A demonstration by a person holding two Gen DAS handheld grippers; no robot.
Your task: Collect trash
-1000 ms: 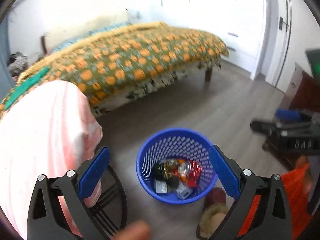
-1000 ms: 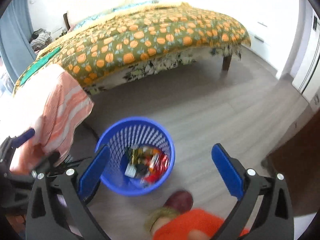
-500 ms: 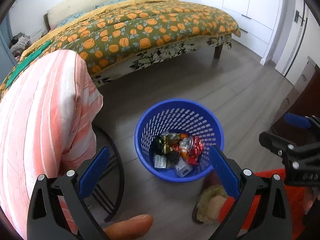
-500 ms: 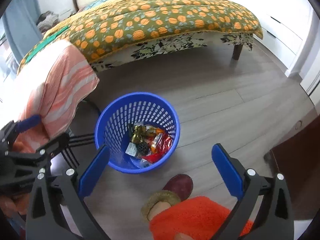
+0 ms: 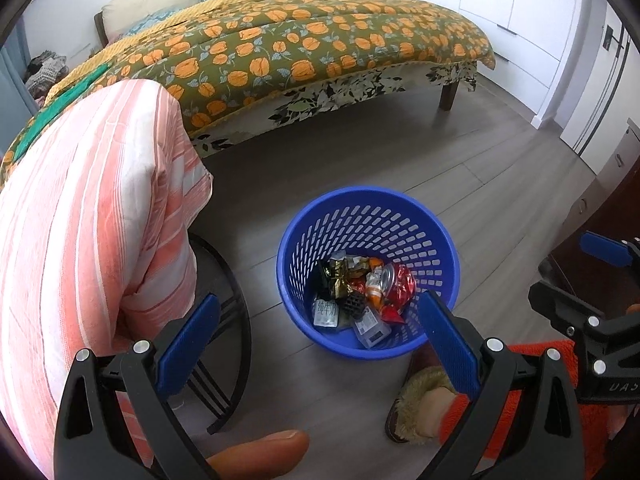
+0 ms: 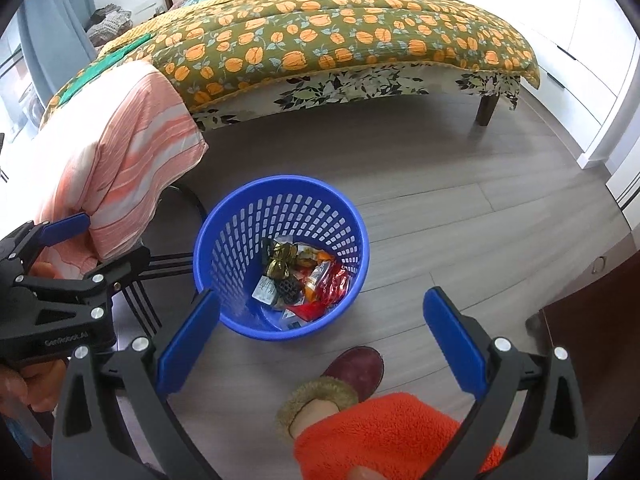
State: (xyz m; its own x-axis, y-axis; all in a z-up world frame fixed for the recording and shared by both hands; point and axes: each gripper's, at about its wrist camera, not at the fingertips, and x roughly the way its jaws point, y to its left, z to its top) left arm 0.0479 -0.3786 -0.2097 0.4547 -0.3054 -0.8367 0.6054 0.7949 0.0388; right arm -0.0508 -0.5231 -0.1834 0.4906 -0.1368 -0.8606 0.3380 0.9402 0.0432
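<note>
Both the left tool (image 5: 316, 336) and right tool (image 6: 318, 326) gape wide and empty above the blue basket (image 6: 224, 236) at frame centre, which holds what look like crumpled wrappers (image 6: 304, 280).

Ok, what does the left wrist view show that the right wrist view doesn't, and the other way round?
Only the left view shows a crushed red can in the trash, a fingertip at the bottom edge, and the right gripper from the side. Only the right view shows the slipper's maroon toe and the left gripper beside the striped cloth. Both show the blue basket holding wrappers, the bed, and open, empty jaws.
</note>
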